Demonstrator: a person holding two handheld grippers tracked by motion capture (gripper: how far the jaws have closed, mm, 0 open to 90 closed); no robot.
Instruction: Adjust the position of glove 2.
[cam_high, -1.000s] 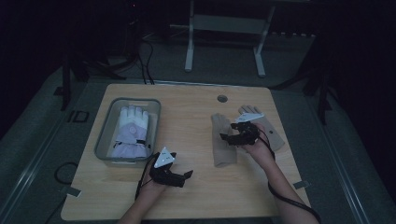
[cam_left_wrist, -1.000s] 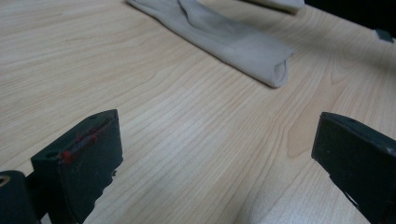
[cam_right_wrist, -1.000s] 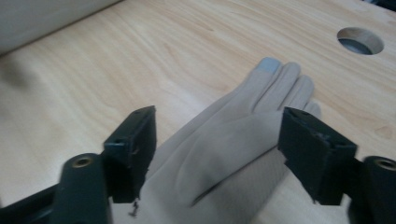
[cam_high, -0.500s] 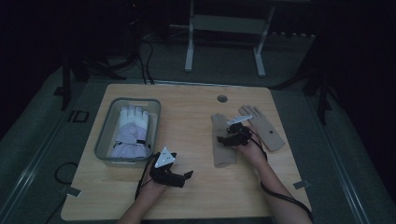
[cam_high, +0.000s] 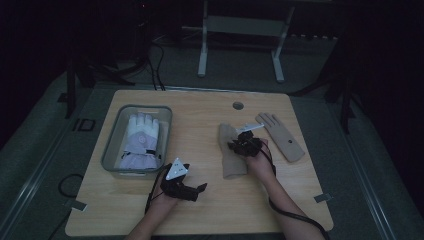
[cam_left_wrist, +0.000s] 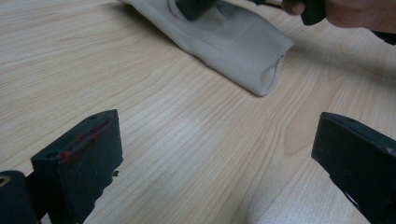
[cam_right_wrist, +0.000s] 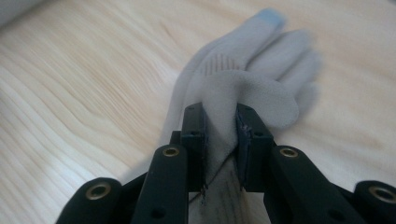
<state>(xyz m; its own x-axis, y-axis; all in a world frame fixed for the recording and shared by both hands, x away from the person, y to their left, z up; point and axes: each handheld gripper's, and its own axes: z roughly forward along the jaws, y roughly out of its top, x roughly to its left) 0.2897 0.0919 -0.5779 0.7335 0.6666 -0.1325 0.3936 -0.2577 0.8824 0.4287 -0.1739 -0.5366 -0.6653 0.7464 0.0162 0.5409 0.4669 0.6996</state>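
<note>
Fingers (cam_right_wrist: 247, 140) of the right gripper (cam_right_wrist: 220, 140), just closing, pinch the plain beige glove (cam_right_wrist: 243, 93).

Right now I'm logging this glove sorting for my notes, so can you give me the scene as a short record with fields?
Table: wooden table
Bin: clear bin at the left, with a white glove lying inside
Loose gloves: beige glove at centre right; second beige glove flat beside it, apart
Right gripper: jaws have just been closing, now pinching a fold of the beige glove
Left gripper: open, nothing between the jaws, near the front edge of the table
</note>
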